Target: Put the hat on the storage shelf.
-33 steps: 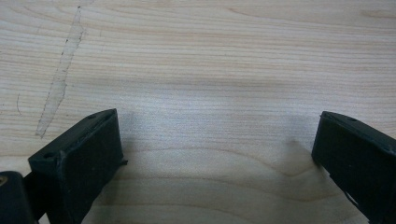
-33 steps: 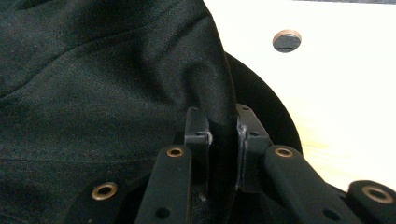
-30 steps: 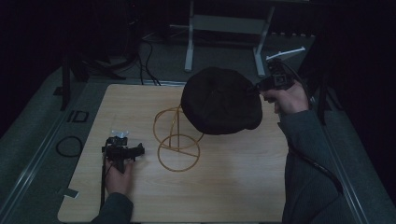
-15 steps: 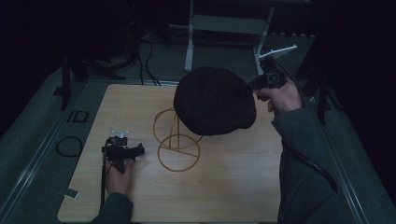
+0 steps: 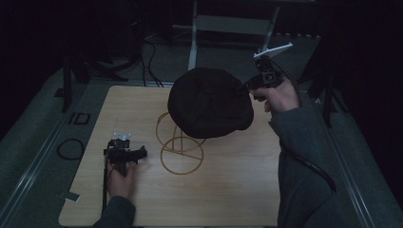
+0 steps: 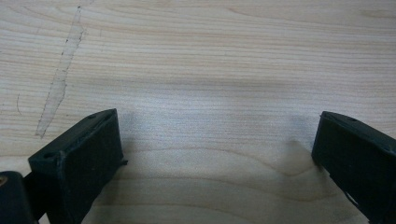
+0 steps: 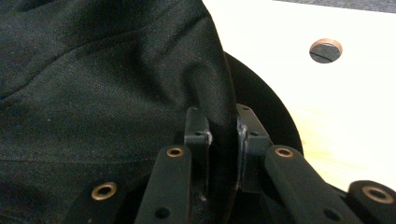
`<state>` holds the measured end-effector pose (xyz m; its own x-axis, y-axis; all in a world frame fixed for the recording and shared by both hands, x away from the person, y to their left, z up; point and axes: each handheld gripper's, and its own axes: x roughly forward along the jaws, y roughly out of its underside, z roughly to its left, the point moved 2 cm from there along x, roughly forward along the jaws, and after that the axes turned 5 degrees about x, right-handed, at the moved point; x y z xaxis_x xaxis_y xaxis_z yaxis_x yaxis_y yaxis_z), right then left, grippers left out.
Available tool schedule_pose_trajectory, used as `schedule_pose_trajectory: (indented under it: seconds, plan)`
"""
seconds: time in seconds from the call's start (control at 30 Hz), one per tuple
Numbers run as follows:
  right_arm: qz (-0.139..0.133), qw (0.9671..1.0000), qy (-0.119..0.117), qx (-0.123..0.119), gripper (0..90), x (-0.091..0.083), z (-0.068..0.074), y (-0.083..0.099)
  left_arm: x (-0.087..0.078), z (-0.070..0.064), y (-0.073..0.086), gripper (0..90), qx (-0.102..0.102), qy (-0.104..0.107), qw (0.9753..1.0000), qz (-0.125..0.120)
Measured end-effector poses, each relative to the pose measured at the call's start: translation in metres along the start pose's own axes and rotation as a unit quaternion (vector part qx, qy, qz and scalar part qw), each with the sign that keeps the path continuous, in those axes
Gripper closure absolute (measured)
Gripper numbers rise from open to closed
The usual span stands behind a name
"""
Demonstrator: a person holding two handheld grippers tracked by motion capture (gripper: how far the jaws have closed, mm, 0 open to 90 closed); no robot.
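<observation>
Right hand-held gripper (image 5: 248, 87) clamped on the edge of a black cap (image 5: 209, 102), held above a gold wire stand (image 5: 179, 142).

The cap hangs to that gripper's left, over the stand on the desk (image 5: 228, 190). The left hand-held gripper (image 5: 141, 153) rests farther left on the desk, jaws apart and empty. The grip is only a thin fold of cloth – it could slip, or the sagging cap could snag and tip the light stand.

High view dim, surroundings near black; both gripper views bright, sharp, soft shadows.
</observation>
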<state>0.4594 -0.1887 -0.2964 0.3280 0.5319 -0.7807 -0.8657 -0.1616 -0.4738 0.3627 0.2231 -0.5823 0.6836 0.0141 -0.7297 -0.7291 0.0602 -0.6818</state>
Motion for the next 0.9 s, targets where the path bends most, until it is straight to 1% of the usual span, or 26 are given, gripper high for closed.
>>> schedule_pose_trajectory:
  seconds: [0.07, 0.1, 0.67, 0.9]
  plan:
    - [0.0, 1.0, 0.0, 0.0, 78.4, 0.0, 0.0, 0.0, 0.0, 0.0, 0.0, 1.2, 0.0, 0.0, 1.0, 0.0]
    - [0.001, 1.0, -0.001, -0.002, 78.4, 0.002, 0.002, 0.0, 0.0, 0.0, 0.0, 1.2, 0.0, 0.0, 1.0, 0.0]
    - [0.008, 0.9999, -0.003, -0.013, 78.4, 0.01, 0.016, -0.003, 0.0, 0.0, 0.0, 1.2, 0.0, -0.001, 1.0, 0.0]
    - [0.01, 0.9998, -0.008, -0.015, 78.4, 0.013, 0.022, -0.004, 0.0, 0.0, 0.0, 1.2, 0.0, 0.0, 1.0, 0.0]
